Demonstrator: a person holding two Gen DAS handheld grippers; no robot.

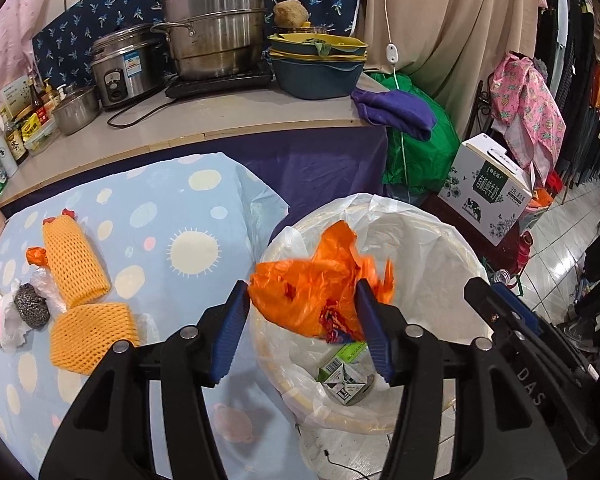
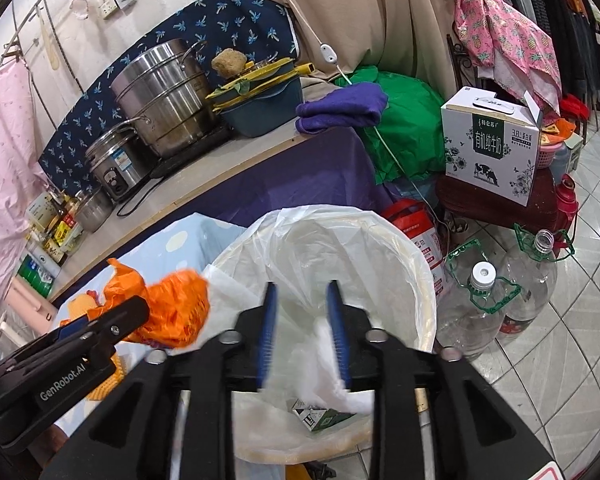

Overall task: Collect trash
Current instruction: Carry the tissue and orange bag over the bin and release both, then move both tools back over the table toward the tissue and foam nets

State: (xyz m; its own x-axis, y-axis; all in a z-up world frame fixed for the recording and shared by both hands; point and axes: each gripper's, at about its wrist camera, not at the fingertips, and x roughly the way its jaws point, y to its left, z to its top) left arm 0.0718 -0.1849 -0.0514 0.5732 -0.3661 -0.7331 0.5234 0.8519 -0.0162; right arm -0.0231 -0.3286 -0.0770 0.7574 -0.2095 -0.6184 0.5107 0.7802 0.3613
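Orange plastic bag (image 1: pixel 316 284) over the white-lined bin (image 1: pixel 440 240), between the left gripper (image 1: pixel 304 328) fingers, parted about halfway, no squeeze. White tissue (image 2: pixel 332 364) over the same bin, against one right gripper (image 2: pixel 302 336) finger, gap small, no pinch. More trash on the dotted blue surface (image 1: pixel 172 200) beside: yellow foam nets (image 1: pixel 74 260).

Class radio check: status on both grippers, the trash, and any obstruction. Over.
Left gripper open, orange bag dropping. Right gripper open, white tissue falling. Bin below, unobstructed.
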